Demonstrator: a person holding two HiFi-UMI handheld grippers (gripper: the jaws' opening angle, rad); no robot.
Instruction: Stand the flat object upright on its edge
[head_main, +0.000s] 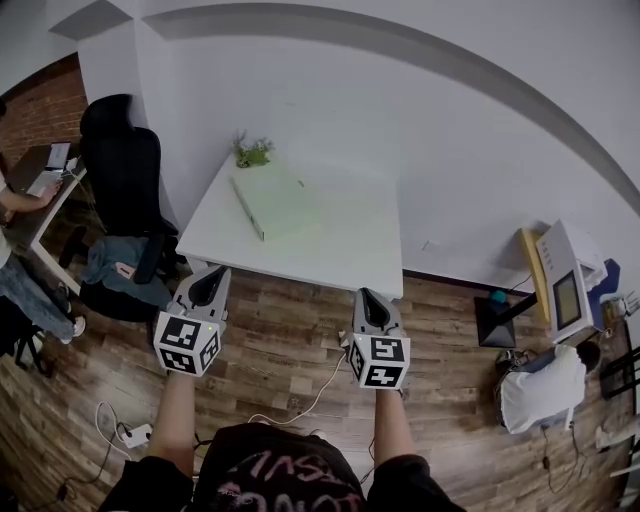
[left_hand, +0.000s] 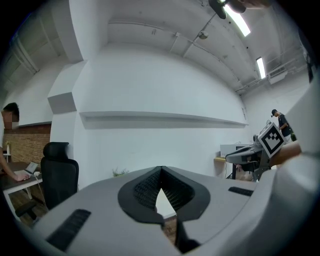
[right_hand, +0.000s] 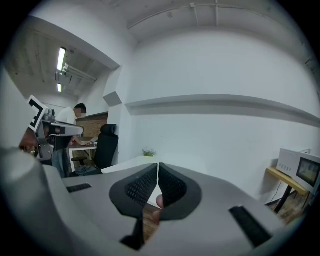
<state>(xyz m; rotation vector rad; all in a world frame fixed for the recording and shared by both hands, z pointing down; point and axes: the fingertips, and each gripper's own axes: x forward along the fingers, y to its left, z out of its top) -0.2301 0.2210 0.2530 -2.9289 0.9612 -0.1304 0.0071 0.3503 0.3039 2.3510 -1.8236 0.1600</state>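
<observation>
Left gripper: your left gripper (head_main: 211, 274) is clenched tight with nothing between its pads, hanging over the wood floor (head_main: 290, 350) just short of the table's near edge.
Right gripper: your right gripper (head_main: 368, 298) is likewise closed on nothing, also short of that edge.
Object: the flat green panel (head_main: 272, 205) lies flat on the far left part of the white table (head_main: 350, 250), just near of the potted plant (head_main: 252, 152).
Handling: it looks thin, stiff and light, likely smooth, so expect it to slide when you pry.
Where to grip: its long left edge shows some thickness; pinch there and steady the opposite side with the other gripper.
Edges: the panel sits close to the table's left edge, with an office chair (head_main: 125, 170) beyond.
Open room: the right and near tabletop is bare; tip it up towards there.
</observation>
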